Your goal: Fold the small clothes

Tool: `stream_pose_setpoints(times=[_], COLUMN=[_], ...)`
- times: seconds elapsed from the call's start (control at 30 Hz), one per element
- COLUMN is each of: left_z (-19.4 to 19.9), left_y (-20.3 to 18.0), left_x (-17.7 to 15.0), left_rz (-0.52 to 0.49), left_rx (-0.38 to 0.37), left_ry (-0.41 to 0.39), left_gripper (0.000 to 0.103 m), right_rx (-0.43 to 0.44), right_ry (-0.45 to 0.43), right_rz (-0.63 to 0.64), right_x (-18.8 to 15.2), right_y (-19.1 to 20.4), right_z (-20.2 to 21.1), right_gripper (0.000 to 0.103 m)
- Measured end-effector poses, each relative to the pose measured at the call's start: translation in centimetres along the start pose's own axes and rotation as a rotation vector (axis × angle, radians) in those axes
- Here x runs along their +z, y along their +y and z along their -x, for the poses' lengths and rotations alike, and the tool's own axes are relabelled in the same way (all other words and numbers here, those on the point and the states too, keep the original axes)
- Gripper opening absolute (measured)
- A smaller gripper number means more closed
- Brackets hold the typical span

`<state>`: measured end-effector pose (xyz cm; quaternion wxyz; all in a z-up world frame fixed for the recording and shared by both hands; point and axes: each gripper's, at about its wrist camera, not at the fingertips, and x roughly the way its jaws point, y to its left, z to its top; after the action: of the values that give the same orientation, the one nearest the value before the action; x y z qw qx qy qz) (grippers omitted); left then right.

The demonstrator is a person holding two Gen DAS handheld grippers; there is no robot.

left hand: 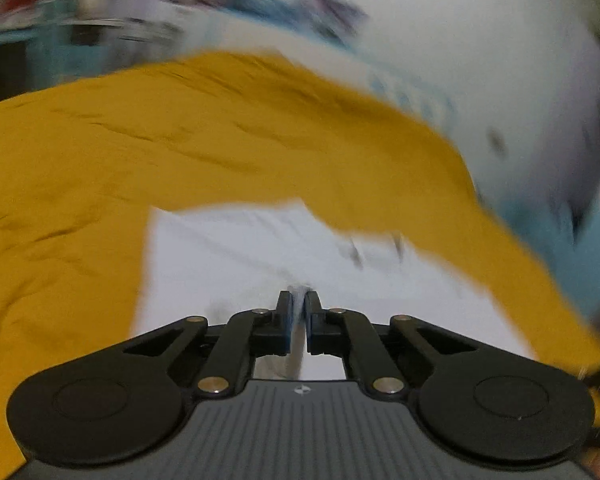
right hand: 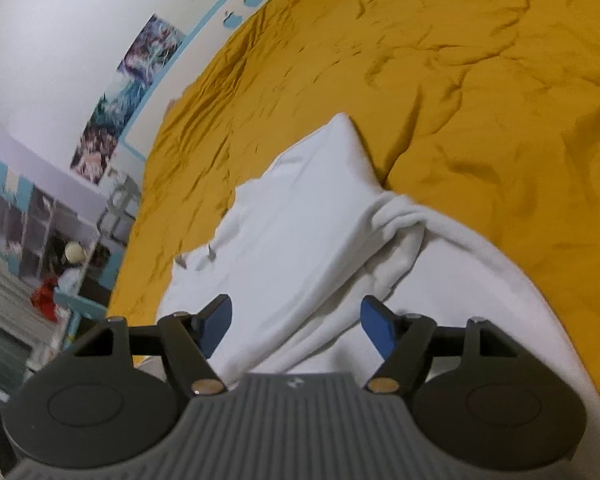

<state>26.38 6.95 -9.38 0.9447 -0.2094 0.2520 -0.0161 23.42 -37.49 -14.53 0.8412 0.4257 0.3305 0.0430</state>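
A white garment (left hand: 240, 256) lies on a mustard-yellow bedspread (left hand: 100, 140); the left wrist view is blurred. My left gripper (left hand: 299, 304) is shut, and a thin edge of the white cloth shows pinched between its blue pads. In the right wrist view the white garment (right hand: 300, 220) lies partly folded, one corner pointing away and a bunched fold on its right side. My right gripper (right hand: 296, 320) stands open just over the near part of the cloth, its blue pads (right hand: 220, 320) wide apart and gripping nothing. The bedspread (right hand: 460, 80) is creased all around.
A white wall with posters (right hand: 140, 80) and a blue border runs along the left of the bed. Past the bed's edge stand shelves with small items (right hand: 40, 240) and a red object (right hand: 44, 300). A light blue shape (left hand: 540, 220) shows blurred at the right.
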Motion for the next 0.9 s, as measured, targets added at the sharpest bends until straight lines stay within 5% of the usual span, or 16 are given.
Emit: stream_pose_setpoints(times=[0.13,0.23,0.37,0.43,0.6,0.7,0.9], left_z=[1.6,2.2,4.2,4.6,2.8,1.2,-1.3], left_y=[4.3,6.6,7.9,7.5,5.8,5.1,4.1], left_x=[-0.9,-1.4,-1.0,-0.9,-0.7,-1.0,-1.6], left_rz=[0.183,0.241,0.290,0.279,0.229,0.214,0.187], left_rx=[0.085,0.191,0.209,0.188,0.112,0.091,0.081], left_ry=[-0.004,0.008,-0.029,-0.026,0.033,0.072,0.131], left_gripper=[0.008,0.015,0.026,0.039,0.042,0.053,0.053], right_rx=[0.007,0.007,0.014,0.028,0.068,0.050,-0.016], right_ry=[-0.008,-0.004,-0.025,-0.036,-0.051,-0.053,-0.041], right_rz=[-0.069,-0.078,-0.070,-0.114,-0.220,-0.226,-0.277], right_x=[0.3,0.3,0.6,1.0,1.6,1.9,1.9], right_y=[-0.6,-0.4,-0.5,-1.0,-1.9,-1.9,-2.1], right_z=[-0.3,-0.2,0.3,0.3,-0.2,-0.9,-2.1], right_gripper=[0.068,0.068,0.068,0.068,0.068,0.066,0.062])
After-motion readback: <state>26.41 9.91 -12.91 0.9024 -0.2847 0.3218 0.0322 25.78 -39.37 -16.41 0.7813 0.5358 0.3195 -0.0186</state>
